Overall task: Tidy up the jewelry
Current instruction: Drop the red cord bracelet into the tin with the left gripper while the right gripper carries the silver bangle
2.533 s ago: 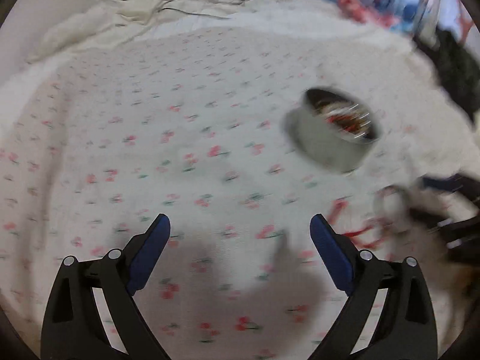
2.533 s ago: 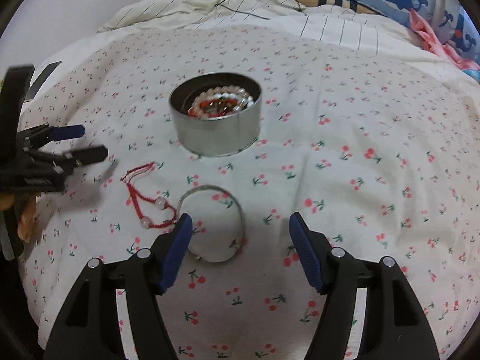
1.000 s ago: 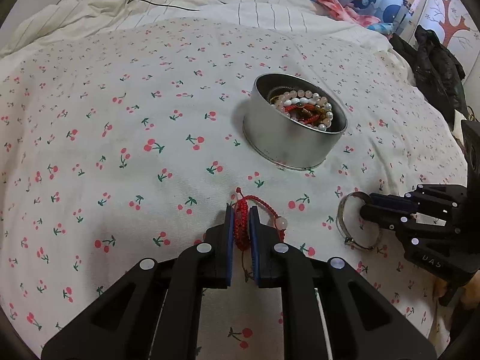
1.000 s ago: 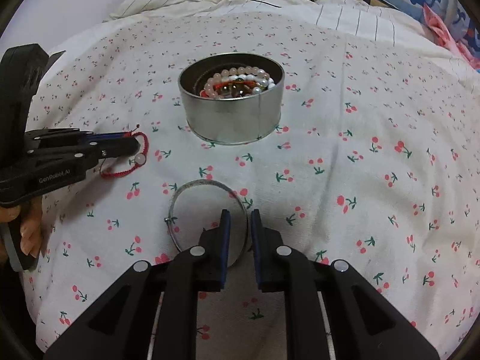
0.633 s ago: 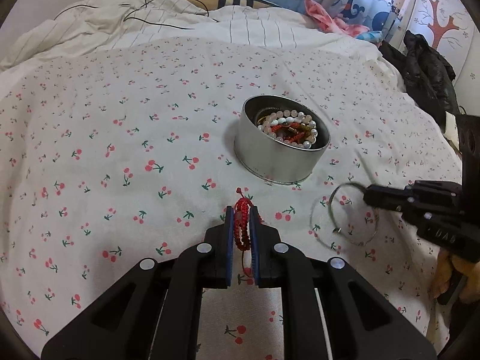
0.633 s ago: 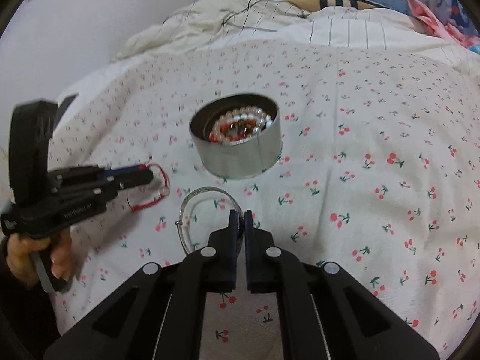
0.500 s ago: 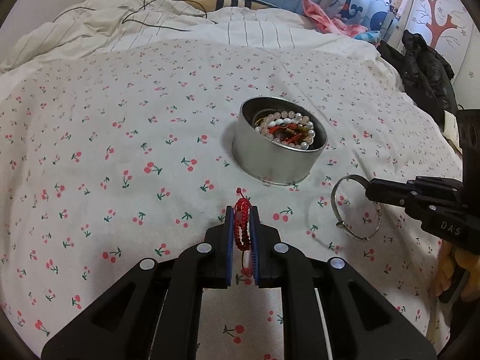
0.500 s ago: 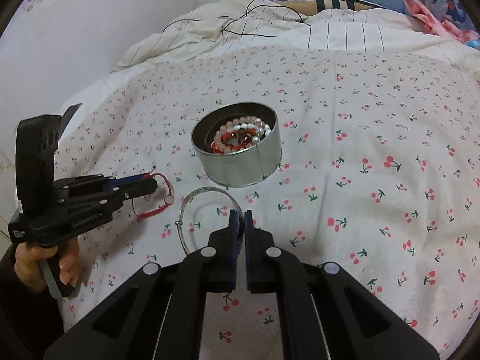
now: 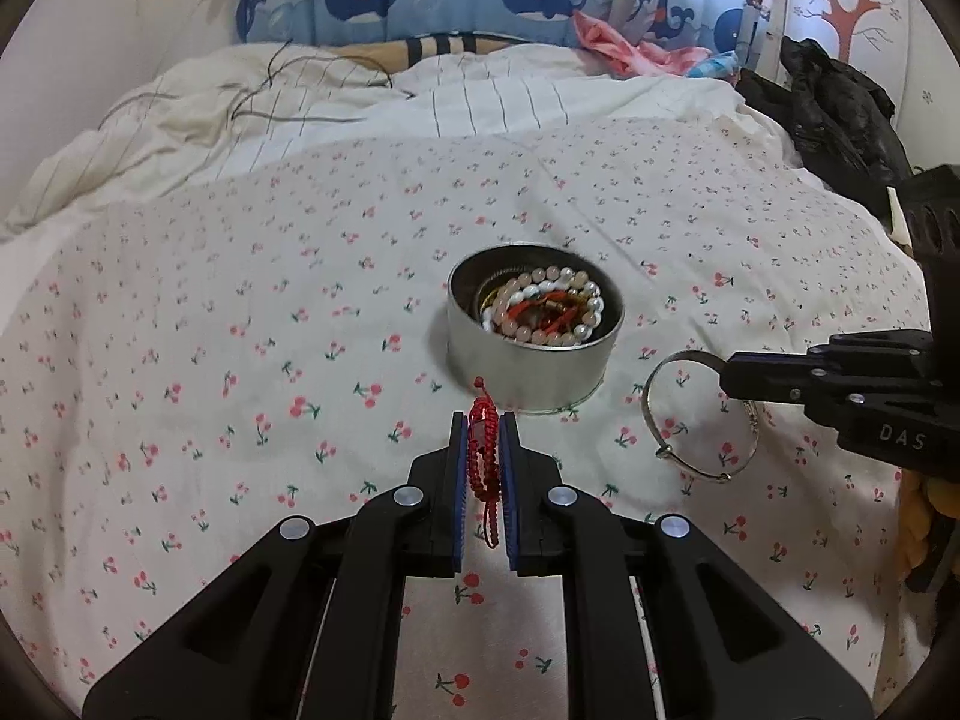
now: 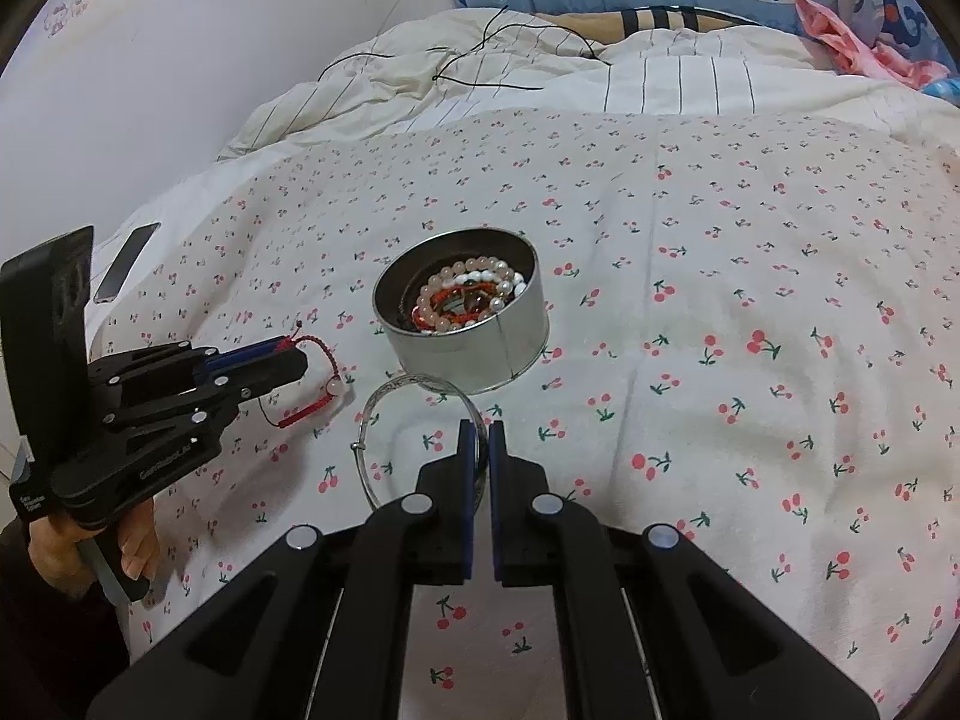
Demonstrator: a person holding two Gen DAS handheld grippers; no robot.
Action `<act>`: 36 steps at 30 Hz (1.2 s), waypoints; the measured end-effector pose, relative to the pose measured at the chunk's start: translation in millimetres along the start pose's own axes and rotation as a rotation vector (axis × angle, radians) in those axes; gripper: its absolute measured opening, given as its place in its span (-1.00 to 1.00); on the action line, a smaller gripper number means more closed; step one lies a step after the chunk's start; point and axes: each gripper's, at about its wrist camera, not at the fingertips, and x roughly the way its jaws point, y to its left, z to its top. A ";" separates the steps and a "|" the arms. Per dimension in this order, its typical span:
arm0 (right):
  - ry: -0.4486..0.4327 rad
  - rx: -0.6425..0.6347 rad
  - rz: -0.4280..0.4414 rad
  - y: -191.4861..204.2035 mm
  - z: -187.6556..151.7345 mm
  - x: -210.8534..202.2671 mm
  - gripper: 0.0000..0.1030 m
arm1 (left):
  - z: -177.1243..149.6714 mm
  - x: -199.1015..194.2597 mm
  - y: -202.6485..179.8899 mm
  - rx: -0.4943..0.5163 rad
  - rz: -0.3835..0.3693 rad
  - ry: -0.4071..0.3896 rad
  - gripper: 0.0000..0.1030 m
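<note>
A round metal tin (image 9: pixel 534 375) (image 10: pixel 474 354) holding bead bracelets sits on the cherry-print bedspread. My left gripper (image 9: pixel 485 426) (image 10: pixel 294 360) is shut on a red cord bracelet (image 9: pixel 483 450) (image 10: pixel 318 378), lifted off the bedspread just in front of and left of the tin. My right gripper (image 10: pixel 478 429) (image 9: pixel 729 375) is shut on a thin silver bangle (image 10: pixel 414 390) (image 9: pixel 690 462), which hangs in the air just short of the tin, to its right in the left wrist view.
A phone (image 10: pixel 123 264) lies at the bed's left edge near the wall. A rumpled striped duvet (image 9: pixel 336 102) with a dark cable fills the far side, dark clothing (image 9: pixel 840 120) lies at the right. A hand (image 10: pixel 129 546) holds the left gripper.
Both grippers have risen off the bedspread, the red cord bracelet up with the left one. The right jaws shut on the bangle and lifted it. Both views now tilt up toward the headboard.
</note>
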 end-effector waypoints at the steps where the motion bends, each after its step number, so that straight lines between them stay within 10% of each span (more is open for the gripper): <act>1: -0.003 0.000 -0.001 -0.3 0.7 -0.8 -0.90 | 0.4 -1.1 -1.7 0.005 0.002 -0.004 -0.83; 19: -0.095 0.032 -0.014 -12.1 20.5 -15.9 -0.90 | 35.8 -12.5 -3.9 -0.013 -0.026 -0.100 -0.82; 36: -0.137 0.064 -0.038 -24.0 24.5 -28.7 -0.90 | 73.2 29.4 9.5 -0.160 -0.238 -0.028 -0.82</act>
